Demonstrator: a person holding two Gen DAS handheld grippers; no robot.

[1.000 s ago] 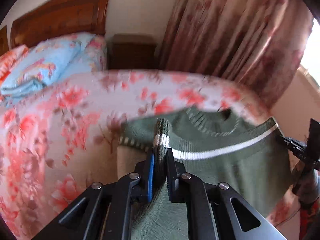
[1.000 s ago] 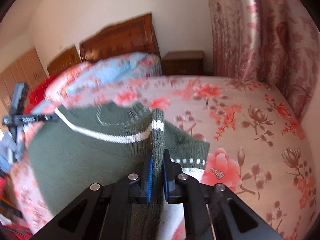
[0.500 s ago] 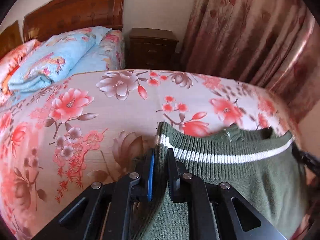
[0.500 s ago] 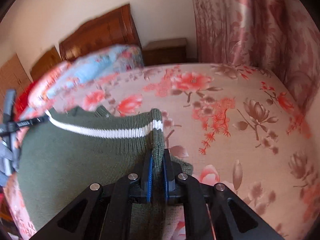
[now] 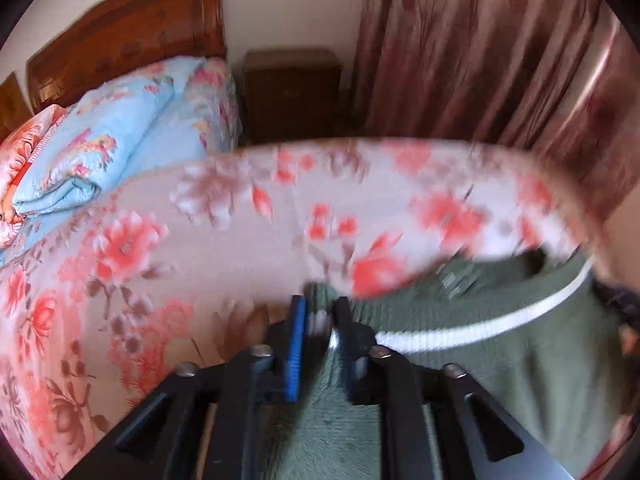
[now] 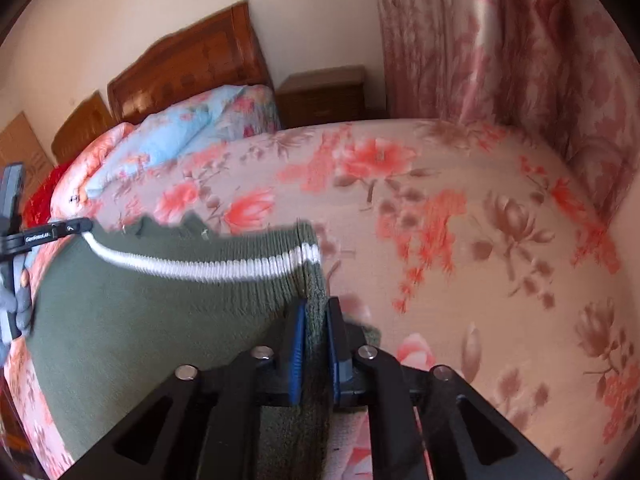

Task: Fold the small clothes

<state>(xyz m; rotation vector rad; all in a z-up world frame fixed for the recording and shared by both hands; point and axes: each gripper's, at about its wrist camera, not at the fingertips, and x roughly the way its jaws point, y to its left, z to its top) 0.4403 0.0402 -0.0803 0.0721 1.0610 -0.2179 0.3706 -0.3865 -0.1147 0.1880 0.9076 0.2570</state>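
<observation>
Sweater (image 6: 152,312): soft, light, limp knit; grip the striped hem corners.
Left hand-held gripper (image 5: 319,322): pinching hem, lower centre.
Right hand-held gripper (image 6: 316,320): pinching opposite corner.

A home bedroom: a floral-sheeted bed (image 6: 460,208) with carved wooden headboard (image 6: 192,64), folded quilt (image 5: 120,140), nightstand (image 5: 292,96) and patterned curtains (image 6: 500,40).

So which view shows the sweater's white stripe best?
The right wrist view: the white stripe runs sharp and unbroken across the green sweater. In the left wrist view the stripe is motion-blurred, its left end hidden at the jaws.
</observation>
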